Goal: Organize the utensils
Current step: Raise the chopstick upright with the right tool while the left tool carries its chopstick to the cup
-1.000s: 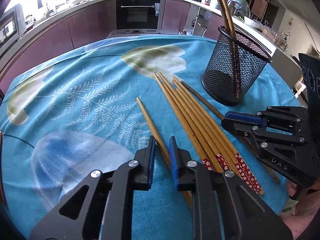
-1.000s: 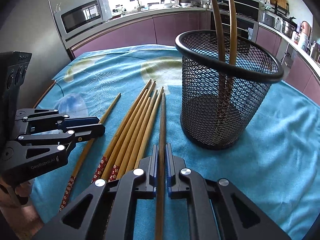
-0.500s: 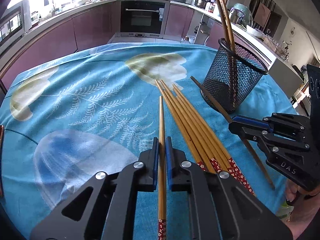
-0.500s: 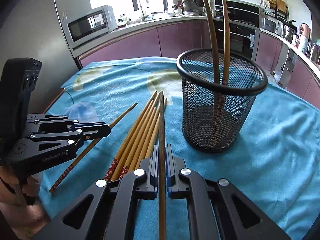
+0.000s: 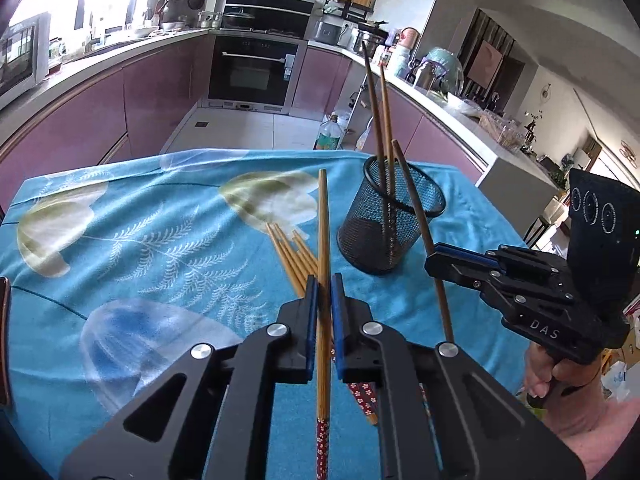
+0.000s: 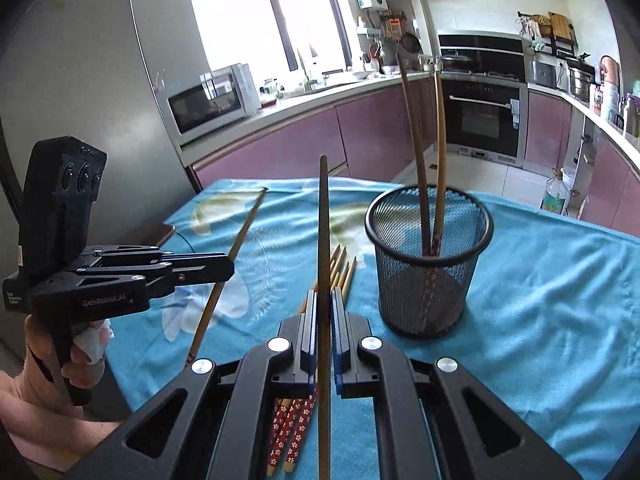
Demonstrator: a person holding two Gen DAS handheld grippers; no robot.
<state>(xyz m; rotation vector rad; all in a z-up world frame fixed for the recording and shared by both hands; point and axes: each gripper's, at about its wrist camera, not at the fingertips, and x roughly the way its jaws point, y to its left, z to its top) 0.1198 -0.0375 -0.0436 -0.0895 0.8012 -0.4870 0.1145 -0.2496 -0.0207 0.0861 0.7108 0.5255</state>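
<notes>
My left gripper point(image 5: 324, 280) is shut on a light bamboo chopstick point(image 5: 323, 220) with a red flowered end, held up off the table. It also shows in the right wrist view point(image 6: 230, 266). My right gripper point(image 6: 323, 296) is shut on a darker brown chopstick point(image 6: 323, 216), also lifted; it appears in the left wrist view point(image 5: 434, 258) beside the holder. A black mesh holder point(image 5: 390, 216) stands on the blue cloth with two chopsticks point(image 5: 380, 120) upright in it. Several more chopsticks point(image 5: 296, 258) lie on the cloth in front of it.
The table has a blue floral cloth point(image 5: 160, 240) that ends at the far edge point(image 5: 240, 152). The holder point(image 6: 428, 256) stands right of the loose chopsticks point(image 6: 340, 268). Purple kitchen cabinets and an oven lie beyond the table.
Both grippers have risen well above the table, each carrying its chopstick. The right gripper's chopstick now points up near the holder's rim.
</notes>
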